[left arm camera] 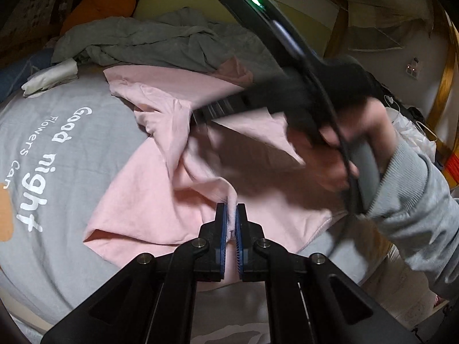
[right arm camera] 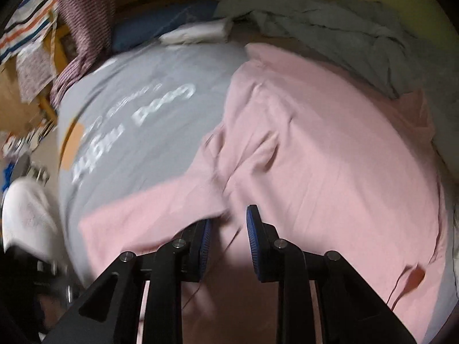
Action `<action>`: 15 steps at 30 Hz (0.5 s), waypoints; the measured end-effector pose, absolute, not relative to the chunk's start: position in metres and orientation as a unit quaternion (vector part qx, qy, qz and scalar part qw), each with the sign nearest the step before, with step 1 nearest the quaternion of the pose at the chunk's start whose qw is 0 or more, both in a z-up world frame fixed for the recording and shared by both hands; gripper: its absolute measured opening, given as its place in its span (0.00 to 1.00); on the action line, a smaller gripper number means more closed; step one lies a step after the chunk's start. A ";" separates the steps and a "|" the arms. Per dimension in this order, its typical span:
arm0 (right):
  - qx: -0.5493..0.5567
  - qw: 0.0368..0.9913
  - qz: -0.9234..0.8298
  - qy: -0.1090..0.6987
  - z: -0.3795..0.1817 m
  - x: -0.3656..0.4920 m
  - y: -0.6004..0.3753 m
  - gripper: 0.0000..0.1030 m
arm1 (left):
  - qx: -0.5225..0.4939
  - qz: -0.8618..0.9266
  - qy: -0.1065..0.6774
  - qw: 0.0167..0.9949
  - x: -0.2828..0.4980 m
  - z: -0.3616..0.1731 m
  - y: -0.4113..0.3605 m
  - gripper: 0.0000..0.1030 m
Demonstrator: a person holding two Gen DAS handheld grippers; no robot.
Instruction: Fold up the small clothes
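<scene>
Pink cotton garment (left arm camera: 149, 206) spread rumpled on bed's grey printed cover (left arm camera: 57, 149), near front edge, not yet folded into neat shape. Left tongs (left arm camera: 231, 215) clamped on bunched pink hem. Right tongs (right arm camera: 228, 223) gaping over pink cloth, gripping nothing. Folding barely begun; most folds left. Crumpled grey clothes (left arm camera: 137, 40) waiting at far edge.

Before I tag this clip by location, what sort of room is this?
Most likely a bedroom: the pink garment lies on a grey "Good night" bedcover, beside a rumpled grey blanket.
</scene>
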State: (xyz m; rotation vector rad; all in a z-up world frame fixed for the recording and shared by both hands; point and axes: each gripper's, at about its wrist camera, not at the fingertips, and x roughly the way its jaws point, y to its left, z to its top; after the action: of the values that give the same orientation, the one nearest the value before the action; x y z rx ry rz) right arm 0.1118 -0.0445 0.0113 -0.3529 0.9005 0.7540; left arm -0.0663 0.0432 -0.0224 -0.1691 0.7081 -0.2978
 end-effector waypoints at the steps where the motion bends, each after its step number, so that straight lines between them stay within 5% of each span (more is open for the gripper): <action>1: -0.151 0.832 0.338 0.413 0.016 0.120 -0.046 0.25 | -0.077 -0.141 0.343 0.925 -0.068 -0.022 0.042 0.04; 9: -0.111 0.852 0.272 0.433 0.016 0.163 -0.083 0.25 | -0.067 -0.161 0.372 0.912 -0.064 -0.029 0.033 0.06; 12: -0.110 0.836 0.280 0.460 0.005 0.166 -0.100 0.25 | -0.074 -0.166 0.353 0.918 -0.068 -0.018 0.039 0.36; 13: -0.110 0.835 0.281 0.460 0.003 0.163 -0.105 0.25 | -0.082 -0.154 0.336 0.926 -0.073 -0.010 0.047 0.54; 15: -0.108 0.838 0.277 0.457 0.003 0.159 -0.115 0.25 | -0.101 -0.109 0.306 0.940 -0.075 0.001 0.070 0.62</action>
State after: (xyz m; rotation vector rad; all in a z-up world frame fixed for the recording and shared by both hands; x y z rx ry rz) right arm 0.1586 -0.1152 0.0033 -0.2282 0.9666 0.5853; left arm -0.0754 0.0697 0.0010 -0.2067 0.6246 -0.2231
